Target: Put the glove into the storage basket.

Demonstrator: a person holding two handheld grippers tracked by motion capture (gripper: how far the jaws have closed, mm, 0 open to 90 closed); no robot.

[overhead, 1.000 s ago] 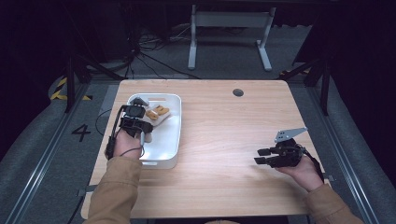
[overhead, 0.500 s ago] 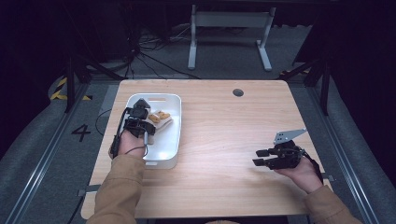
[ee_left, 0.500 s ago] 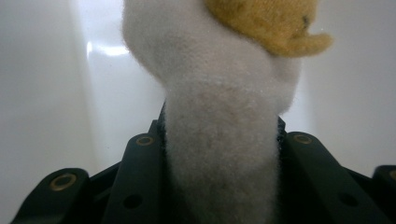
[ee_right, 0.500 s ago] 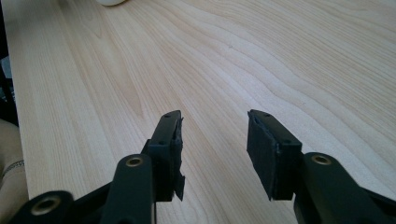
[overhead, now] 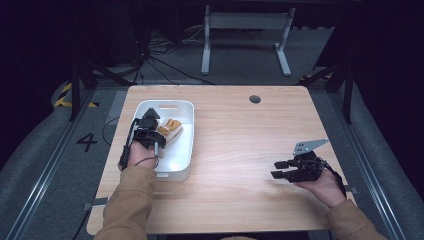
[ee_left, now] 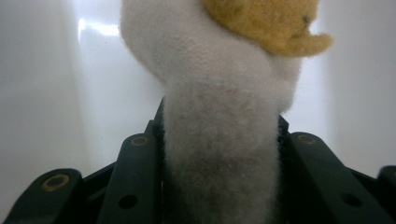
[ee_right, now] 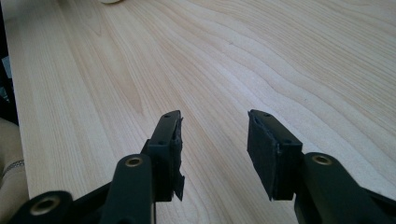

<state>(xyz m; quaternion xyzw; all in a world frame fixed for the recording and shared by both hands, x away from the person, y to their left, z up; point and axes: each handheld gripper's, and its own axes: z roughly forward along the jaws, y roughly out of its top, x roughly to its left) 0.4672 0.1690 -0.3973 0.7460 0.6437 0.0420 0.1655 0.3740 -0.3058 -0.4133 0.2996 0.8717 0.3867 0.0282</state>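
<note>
Left claw clamped on white-and-yellow plush toy inside white bin, right claw well right of bin, jaws apart over bare worktop

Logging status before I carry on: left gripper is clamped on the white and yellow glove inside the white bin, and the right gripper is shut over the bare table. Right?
Not quite. The right gripper is open: the right gripper view shows its jaws apart over the bare wooden table. The rest holds: the left gripper is clamped on the white and yellow glove inside the white bin.
</note>
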